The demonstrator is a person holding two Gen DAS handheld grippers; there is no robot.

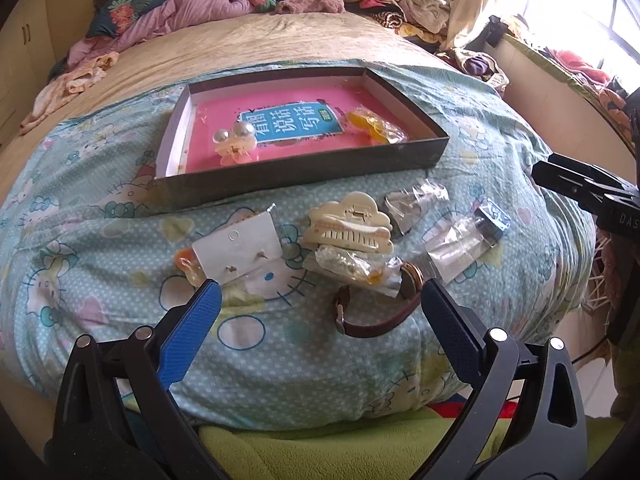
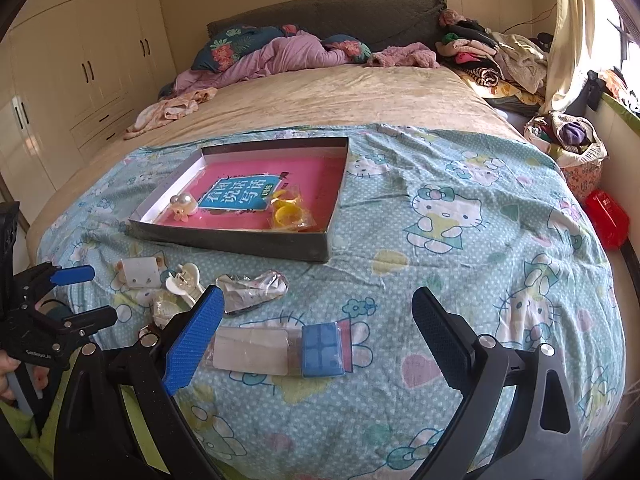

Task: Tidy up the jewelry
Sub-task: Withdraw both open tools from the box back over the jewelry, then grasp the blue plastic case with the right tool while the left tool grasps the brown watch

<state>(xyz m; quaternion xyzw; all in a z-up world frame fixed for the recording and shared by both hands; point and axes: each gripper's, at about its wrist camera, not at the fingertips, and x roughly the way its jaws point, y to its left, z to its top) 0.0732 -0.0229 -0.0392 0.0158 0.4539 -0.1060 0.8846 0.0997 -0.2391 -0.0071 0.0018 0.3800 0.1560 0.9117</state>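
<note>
A dark shallow tray lies on the Hello Kitty sheet with a pink book inside it. On the book rest a pearl hair clip and a bagged yellow piece. In front of the tray lie a white earring card, a cream claw clip, a small bead bag, a brown-strap watch, a crinkled clear bag and a bagged blue box. My left gripper hangs open just before the watch. Above the blue box, my right gripper is open too.
Rumpled quilts and pillows lie at the headboard. A heap of clothes fills the far right corner. Wardrobe doors line the left wall. A fabric basket and a red bag stand beside the bed on the right.
</note>
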